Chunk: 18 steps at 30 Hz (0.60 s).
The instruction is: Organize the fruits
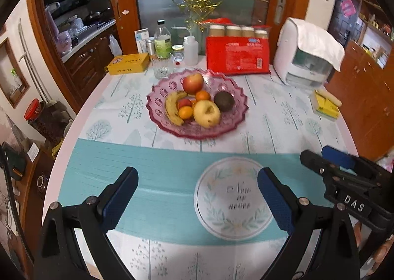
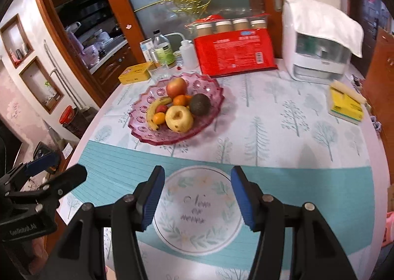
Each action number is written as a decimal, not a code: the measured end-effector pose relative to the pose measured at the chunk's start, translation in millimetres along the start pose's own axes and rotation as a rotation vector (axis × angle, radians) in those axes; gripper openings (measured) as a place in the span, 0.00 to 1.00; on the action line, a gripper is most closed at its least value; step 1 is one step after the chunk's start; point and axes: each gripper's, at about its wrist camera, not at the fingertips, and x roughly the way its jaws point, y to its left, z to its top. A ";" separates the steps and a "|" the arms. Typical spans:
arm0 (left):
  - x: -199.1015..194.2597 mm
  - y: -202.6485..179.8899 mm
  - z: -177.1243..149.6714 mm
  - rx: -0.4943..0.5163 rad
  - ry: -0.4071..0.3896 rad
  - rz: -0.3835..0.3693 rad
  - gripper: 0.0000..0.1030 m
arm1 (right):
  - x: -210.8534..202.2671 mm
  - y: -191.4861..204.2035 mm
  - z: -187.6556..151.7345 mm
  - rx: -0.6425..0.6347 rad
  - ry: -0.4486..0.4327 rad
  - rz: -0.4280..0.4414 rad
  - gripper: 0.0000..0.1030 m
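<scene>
A pink glass fruit plate (image 1: 157,94) (image 2: 145,132) stands mid-table. It holds a red apple (image 1: 192,82) (image 2: 176,87), a banana (image 1: 172,107) (image 2: 154,110), a yellow apple (image 1: 206,113) (image 2: 179,118), a dark avocado (image 1: 223,101) (image 2: 199,104) and small oranges (image 1: 202,95) (image 2: 181,100). My left gripper (image 1: 197,181) (image 2: 56,171) hovers open over the teal placemat (image 1: 160,181) (image 2: 307,194), well short of the plate. My right gripper (image 2: 198,181) (image 1: 320,154) is open too, nothing between its fingers, above the mat's round emblem (image 2: 199,208).
Along the table's far edge stand a red package (image 1: 236,54) (image 2: 235,52), bottles (image 1: 162,41), a yellow box (image 1: 128,63) (image 2: 135,72) and a white appliance (image 1: 305,58) (image 2: 317,46). A yellow sponge pack (image 1: 326,105) (image 2: 346,105) lies at the right. The table edge drops off left.
</scene>
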 end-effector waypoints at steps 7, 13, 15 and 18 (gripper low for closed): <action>-6.5 -2.7 -16.7 0.027 0.018 0.004 0.94 | -22.2 6.7 -17.9 0.032 -0.013 -0.054 0.63; -7.9 -2.4 -22.1 0.035 0.011 0.020 0.94 | -39.3 16.6 -25.3 0.047 -0.063 -0.111 0.69; -7.9 -2.6 -22.2 0.043 0.011 0.027 0.94 | -41.5 20.5 -25.8 0.039 -0.076 -0.125 0.70; -6.7 -1.9 -23.2 0.050 0.017 0.021 0.94 | -41.6 25.0 -26.1 0.034 -0.079 -0.127 0.70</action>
